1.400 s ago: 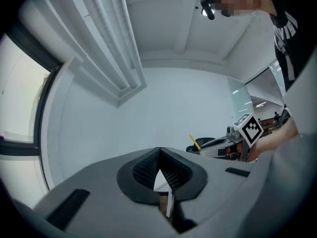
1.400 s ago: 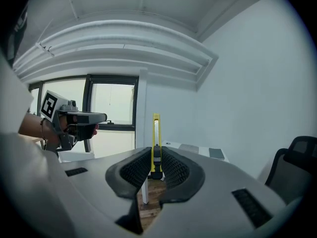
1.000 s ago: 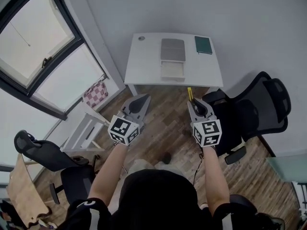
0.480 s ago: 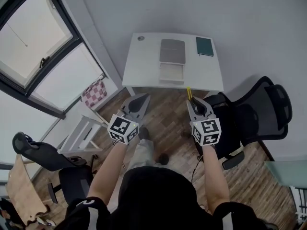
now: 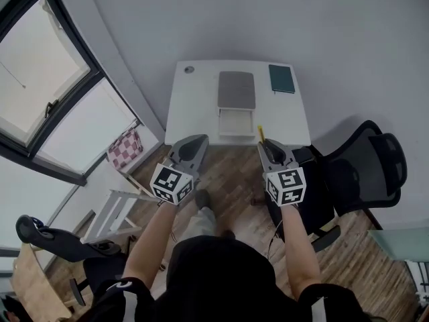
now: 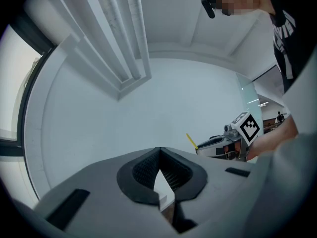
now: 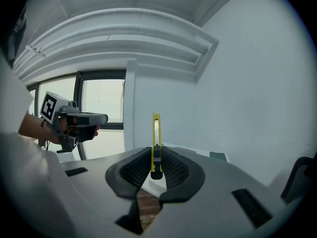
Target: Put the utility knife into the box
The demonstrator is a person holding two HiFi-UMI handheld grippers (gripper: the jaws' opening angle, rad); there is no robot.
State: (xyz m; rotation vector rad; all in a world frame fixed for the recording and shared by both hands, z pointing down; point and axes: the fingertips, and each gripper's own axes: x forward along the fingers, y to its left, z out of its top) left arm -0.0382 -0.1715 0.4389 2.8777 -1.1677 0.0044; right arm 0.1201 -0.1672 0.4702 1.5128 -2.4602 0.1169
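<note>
A yellow utility knife (image 7: 156,145) stands upright between the jaws of my right gripper (image 7: 156,171), which is shut on it; from the head view the knife (image 5: 261,134) pokes out past the right gripper (image 5: 268,147) toward the white desk (image 5: 194,106). An open box (image 5: 236,121) with its grey lid (image 5: 236,89) laid back sits mid-desk, ahead of both grippers. My left gripper (image 5: 192,144) hangs level with the right one, jaws shut and empty (image 6: 159,155). The right gripper (image 6: 220,145) and the knife (image 6: 191,141) also show in the left gripper view.
A dark green notebook (image 5: 282,78) lies at the desk's far right. A black office chair (image 5: 355,173) stands right of me, a white stool (image 5: 120,200) and checked cloth (image 5: 120,147) to the left beside the window. The floor is wooden.
I have stepped closer to the desk; both grippers moved forward together, and the knife's tip now reaches the desk's near edge. The grip on the knife is unchanged.
</note>
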